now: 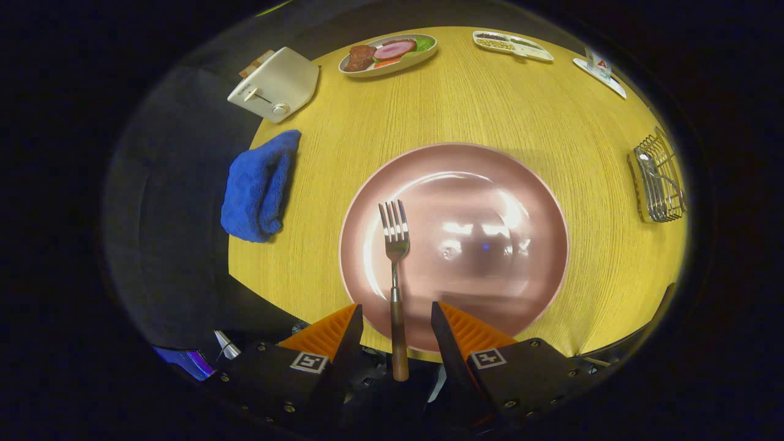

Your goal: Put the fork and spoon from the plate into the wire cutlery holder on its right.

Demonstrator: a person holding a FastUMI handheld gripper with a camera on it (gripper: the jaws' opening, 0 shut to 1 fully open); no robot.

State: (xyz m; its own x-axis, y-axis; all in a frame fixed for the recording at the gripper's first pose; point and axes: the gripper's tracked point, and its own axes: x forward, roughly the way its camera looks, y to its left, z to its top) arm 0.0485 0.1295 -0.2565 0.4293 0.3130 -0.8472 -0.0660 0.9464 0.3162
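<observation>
A pink round plate (490, 184) sits on the yellow wooden table just ahead of my fingers. A metal fork (395, 239) with a brown wooden handle lies on the plate's left half, tines pointing away. Its handle runs back over the plate's near rim and into the gap between my fingers. My gripper (396, 306) is open, with a finger on each side of the handle and neither touching it. The wire cutlery holder (658, 180) stands on the table far to the right of the plate. A shiny metal utensil (648, 168) shows through its wires.
A folded blue cloth (260, 187) lies left of the plate near the table's edge. Beyond it stands a white toaster (275, 86). At the far side are an oval dish of food (389, 54), a divided tray (511, 46) and a small white dish (600, 70).
</observation>
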